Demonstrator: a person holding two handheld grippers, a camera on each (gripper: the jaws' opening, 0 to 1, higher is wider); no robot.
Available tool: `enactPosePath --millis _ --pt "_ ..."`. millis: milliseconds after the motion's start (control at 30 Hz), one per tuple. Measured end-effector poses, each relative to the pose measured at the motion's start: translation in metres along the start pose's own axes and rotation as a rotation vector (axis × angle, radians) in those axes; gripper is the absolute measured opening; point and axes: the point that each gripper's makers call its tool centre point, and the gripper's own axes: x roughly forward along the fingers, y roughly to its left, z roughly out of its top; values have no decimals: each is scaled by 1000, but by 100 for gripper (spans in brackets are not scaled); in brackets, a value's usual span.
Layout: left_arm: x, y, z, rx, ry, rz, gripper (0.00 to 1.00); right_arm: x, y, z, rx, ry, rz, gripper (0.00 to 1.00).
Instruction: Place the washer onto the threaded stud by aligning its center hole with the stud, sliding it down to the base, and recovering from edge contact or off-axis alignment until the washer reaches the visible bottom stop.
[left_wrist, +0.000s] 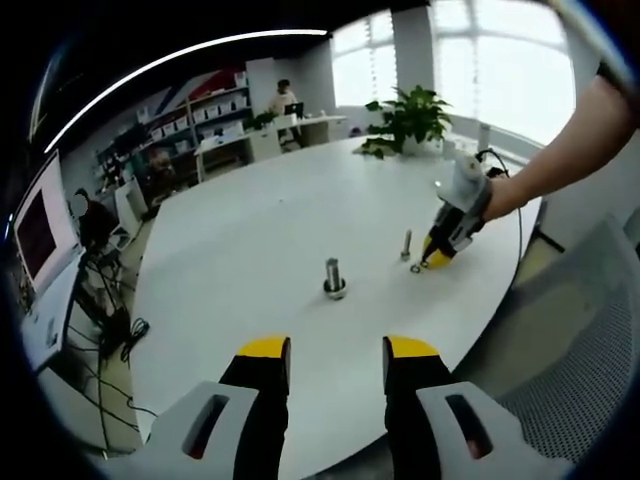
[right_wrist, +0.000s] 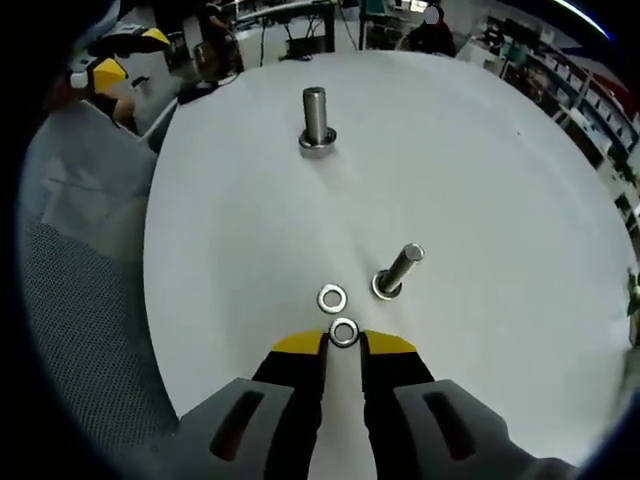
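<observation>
Right gripper (right_wrist: 343, 345) jaws narrow, pinching a washer (right_wrist: 344, 333) at the tips, low over the white table (right_wrist: 480, 170). Second washer (right_wrist: 332, 298) lies just beyond, beside the small stud (right_wrist: 398, 271). Larger stud (right_wrist: 316, 122) well apart. Left gripper (left_wrist: 336, 350) wide, holding nothing.

On the table (right_wrist: 480, 150), one washer (right_wrist: 343, 333) sat at the tips of the right gripper (right_wrist: 343, 345), with a second washer (right_wrist: 332, 298) just beyond it. A small bolt (right_wrist: 397, 271) stood just right of them. The bigger stud (right_wrist: 316, 121) stood well beyond.
</observation>
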Motion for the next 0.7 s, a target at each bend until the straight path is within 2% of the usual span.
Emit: enactPosePath --millis 267,400,633,700 --pt "0 0 -1 -2 3 -1 35 3 -2 0 9 153 26 16" --pt "0 1 -1 -6 5 1 35 2 1 -2 -86 271 21 17" --pt "0 1 -2 -6 7 3 35 6 5 0 -148 391 6 16" --pt "0 2 -1 -7 6 4 35 6 5 -1 -198 426 -7 15"
